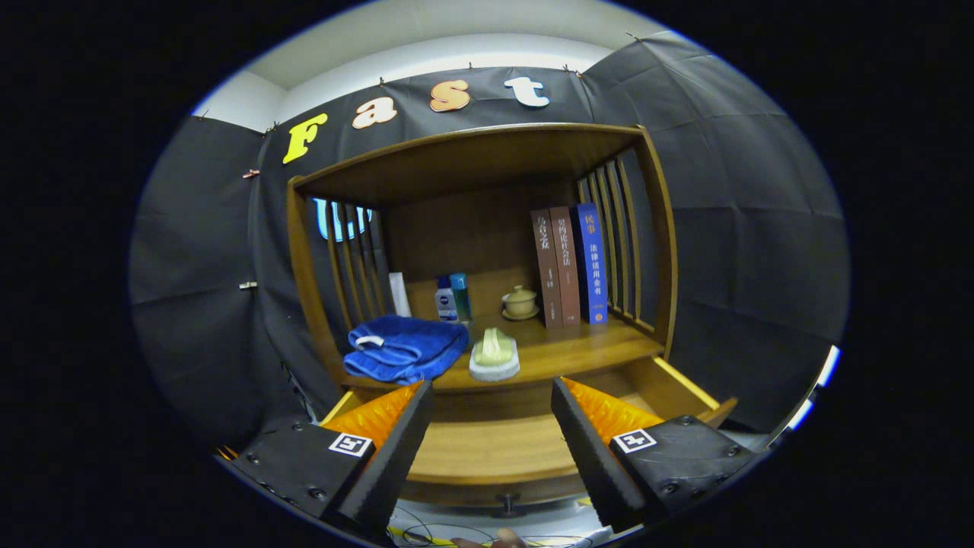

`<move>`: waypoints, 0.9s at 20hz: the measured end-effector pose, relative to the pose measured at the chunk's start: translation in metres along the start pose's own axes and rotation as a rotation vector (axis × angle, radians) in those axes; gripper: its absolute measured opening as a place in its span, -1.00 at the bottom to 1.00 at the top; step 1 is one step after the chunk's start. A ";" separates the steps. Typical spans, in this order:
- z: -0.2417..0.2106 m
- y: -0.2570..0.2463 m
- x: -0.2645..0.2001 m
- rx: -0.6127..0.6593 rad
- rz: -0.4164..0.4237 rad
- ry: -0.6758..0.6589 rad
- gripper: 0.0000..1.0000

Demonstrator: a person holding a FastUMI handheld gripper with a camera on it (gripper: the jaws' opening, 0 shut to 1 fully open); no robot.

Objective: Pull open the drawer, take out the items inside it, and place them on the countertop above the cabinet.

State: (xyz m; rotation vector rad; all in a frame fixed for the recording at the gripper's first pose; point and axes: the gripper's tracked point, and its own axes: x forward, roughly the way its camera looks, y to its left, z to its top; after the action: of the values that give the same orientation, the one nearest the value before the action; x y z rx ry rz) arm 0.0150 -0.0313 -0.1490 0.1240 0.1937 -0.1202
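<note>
Black cloth walls close off the booth around a wooden cabinet (487, 251). Nearest, the gripper (492, 438) hovers over the pulled-out drawer (494, 449), fingers spread wide, nothing between them. The drawer's knob (507, 502) sits low between the fingers. What shows of the drawer floor between the fingers looks bare; the parts under the fingers are hidden, so I cannot tell if anything is left inside.

Just beyond the fingertips, on the countertop (578, 350): a blue towel (403, 350) at the left front edge, a pale brush (494, 356) beside it at centre, the two near or touching, unclear which. Further back: two small bottles (453, 298), a lidded cup (520, 302), then three upright books (569, 266) against the right slats.

Judgement: drawer open, likely emptied or nearly so; a check of its hidden corners seems the step in hand.

Risks: the towel overhangs the counter lip, so a finger brushing it on the way up could drag it back into the drawer. The brush sits close to the edge too; a nudge would tip it off. Dropping blind into the drawer could knock the fingers on its front wall.
</note>
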 end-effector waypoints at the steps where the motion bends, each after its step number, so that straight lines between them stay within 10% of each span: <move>1: -0.013 -0.003 -0.008 0.008 0.001 0.003 0.98; 18: -0.119 -0.016 0.002 -0.008 -0.005 0.094 0.99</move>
State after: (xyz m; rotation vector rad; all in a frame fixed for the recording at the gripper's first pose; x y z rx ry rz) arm -0.0071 -0.0315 -0.2671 0.1212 0.2878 -0.1183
